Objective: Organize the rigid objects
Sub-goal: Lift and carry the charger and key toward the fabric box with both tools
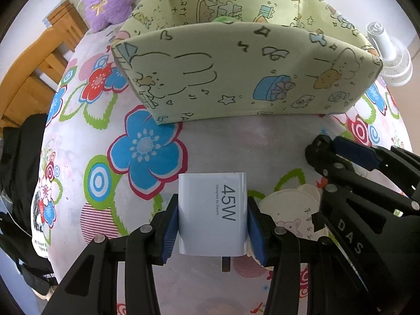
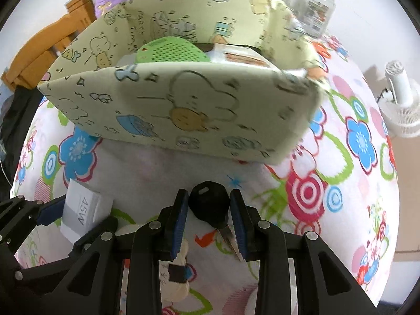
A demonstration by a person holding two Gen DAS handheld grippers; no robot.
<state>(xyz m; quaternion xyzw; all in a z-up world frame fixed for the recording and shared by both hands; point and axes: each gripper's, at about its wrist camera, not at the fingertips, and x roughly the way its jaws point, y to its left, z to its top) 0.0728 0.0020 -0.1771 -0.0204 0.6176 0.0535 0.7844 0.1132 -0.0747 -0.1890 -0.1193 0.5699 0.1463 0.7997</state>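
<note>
The left claw (image 1: 212, 219) is gripping a white charger (image 1: 212, 214) above the flowered surface (image 1: 86, 136), while the right claw (image 2: 209, 215) is pinching a black key (image 2: 208, 204), both just before the cream storage box (image 1: 236, 78).

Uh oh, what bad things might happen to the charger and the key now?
The key is pinched only by its black head in the right hand-held gripper, so it might twist or slip out. The left hand-held gripper holds the 45W charger close beside the right one, so they might bump. The storage box has tall walls that either could hit.
</note>
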